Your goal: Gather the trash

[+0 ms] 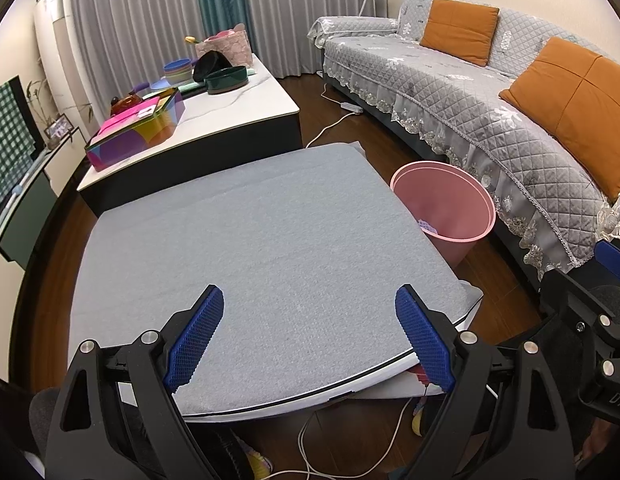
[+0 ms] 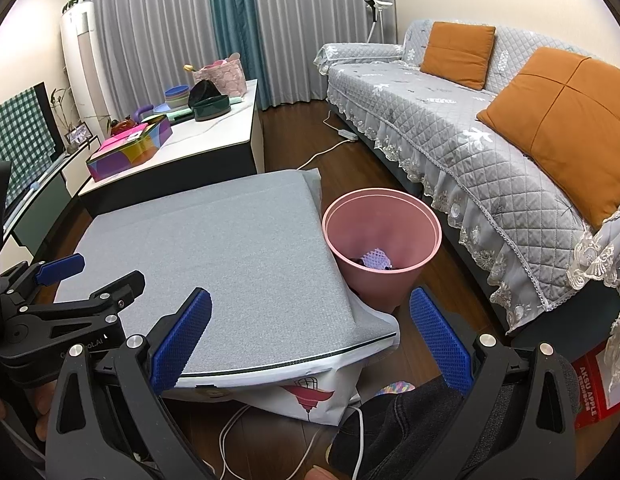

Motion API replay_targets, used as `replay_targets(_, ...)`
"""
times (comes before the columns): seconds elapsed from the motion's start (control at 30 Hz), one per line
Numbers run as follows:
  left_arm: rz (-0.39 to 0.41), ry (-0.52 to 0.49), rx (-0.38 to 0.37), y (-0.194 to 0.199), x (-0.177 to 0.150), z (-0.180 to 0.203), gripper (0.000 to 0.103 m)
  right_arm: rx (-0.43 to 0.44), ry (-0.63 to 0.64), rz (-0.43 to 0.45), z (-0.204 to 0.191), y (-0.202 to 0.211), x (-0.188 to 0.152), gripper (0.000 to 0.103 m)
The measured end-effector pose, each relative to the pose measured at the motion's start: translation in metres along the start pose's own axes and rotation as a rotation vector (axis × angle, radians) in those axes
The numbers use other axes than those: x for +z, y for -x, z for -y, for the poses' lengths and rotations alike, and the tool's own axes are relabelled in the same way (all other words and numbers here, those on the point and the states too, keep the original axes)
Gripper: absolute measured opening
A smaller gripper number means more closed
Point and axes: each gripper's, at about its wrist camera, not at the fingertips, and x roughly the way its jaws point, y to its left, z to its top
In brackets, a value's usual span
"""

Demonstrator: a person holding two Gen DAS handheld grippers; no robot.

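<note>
Task looks close to done, judging by the scene: the grey felt-covered low table [image 1: 250, 240] shows no loose trash on its top in either view, and the round pink plastic bin [image 2: 382, 240] already holds some — a pale lilac mesh piece [image 2: 376, 258] over something dark at the bottom. Whether more trash waits elsewhere in the room, cannot tell from these views.

Left gripper [image 1: 310, 334] — blue ridged pads spread wide, nothing between them, hovering over the near edge of the table. Right gripper [image 2: 310, 338] likewise wide apart and holding nothing, poised above the table's near right corner (the left tool's black frame shows at the left of the right wrist view).

Edges and room: the bin stands on the dark wood floor just beside the table's right edge, between the table and the grey quilted sofa [image 2: 470, 140] with its orange cushions. That gap is narrow, so a drop into the bin likely wants a straight-down approach. The table's right corner has cloth hanging over it. White cables [image 1: 350, 460] trail on the floor under the near edge — a snag risk if either tool dips low. A white marble-look coffee table [image 1: 230, 112] cluttered with bowls and a colourful box sits just beyond the far edge; open floor lies beyond the bin.
</note>
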Motion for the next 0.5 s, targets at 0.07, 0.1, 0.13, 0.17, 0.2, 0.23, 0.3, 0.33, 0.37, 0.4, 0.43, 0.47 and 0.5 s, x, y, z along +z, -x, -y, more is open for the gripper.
replay_targets(0.07, 0.006, 0.003, -0.002, 0.0022, -0.0011, -0.0011, 0.085, 0.001, 0.001, 0.0, 0.0, -0.0001, -0.0001, 0.098)
replay_targets(0.1, 0.016, 0.0, 0.003, 0.0034, -0.0014, -0.001, 0.085, -0.001, 0.002, -0.001, -0.0002, -0.0001, -0.0001, 0.098)
replay_targets(0.13, 0.03, -0.005, 0.014, 0.0058, -0.002, -0.0011, 0.085, 0.0, 0.002, -0.001, -0.0002, -0.0002, 0.0002, 0.098)
replay_targets(0.17, 0.041, -0.008, 0.021, 0.0076, -0.0022, -0.0008, 0.085, 0.001, 0.0, -0.001, 0.0, -0.0001, 0.0002, 0.098)
replay_targets(0.2, 0.048, -0.009, 0.026, 0.0088, -0.002, -0.0002, 0.085, 0.001, 0.0, 0.0, -0.0003, 0.0, 0.0, 0.098)
replay_targets(0.23, 0.055, -0.008, 0.031, 0.0101, -0.0018, 0.0002, 0.085, 0.001, 0.0, 0.001, -0.0005, 0.0001, -0.0002, 0.098)
replay_targets(0.3, 0.057, -0.005, 0.033, 0.0108, -0.0013, 0.0, 0.085, 0.001, 0.0, 0.001, -0.0006, -0.0001, 0.0002, 0.098)
replay_targets(0.33, 0.055, -0.003, 0.032, 0.0106, -0.0009, 0.0005, 0.085, 0.001, 0.001, 0.001, -0.0007, 0.0001, 0.0, 0.098)
replay_targets(0.37, 0.052, -0.002, 0.031, 0.0104, -0.0001, 0.0011, 0.085, 0.0, 0.001, 0.001, -0.0006, 0.0001, -0.0002, 0.098)
replay_targets(0.4, 0.048, 0.0, 0.031, 0.0104, 0.0002, 0.0013, 0.085, 0.0, 0.001, 0.001, -0.0006, 0.0001, -0.0001, 0.098)
replay_targets(0.43, 0.039, 0.004, 0.028, 0.0098, 0.0002, -0.0001, 0.085, 0.0, 0.001, 0.001, -0.0006, 0.0002, -0.0001, 0.098)
replay_targets(0.47, 0.036, 0.007, 0.025, 0.0092, 0.001, -0.0001, 0.085, 0.001, 0.001, 0.002, -0.0008, 0.0002, 0.0003, 0.098)
replay_targets(0.5, 0.034, 0.013, 0.023, 0.0094, 0.0007, -0.0015, 0.085, 0.002, 0.002, 0.002, -0.0009, 0.0, 0.0002, 0.098)
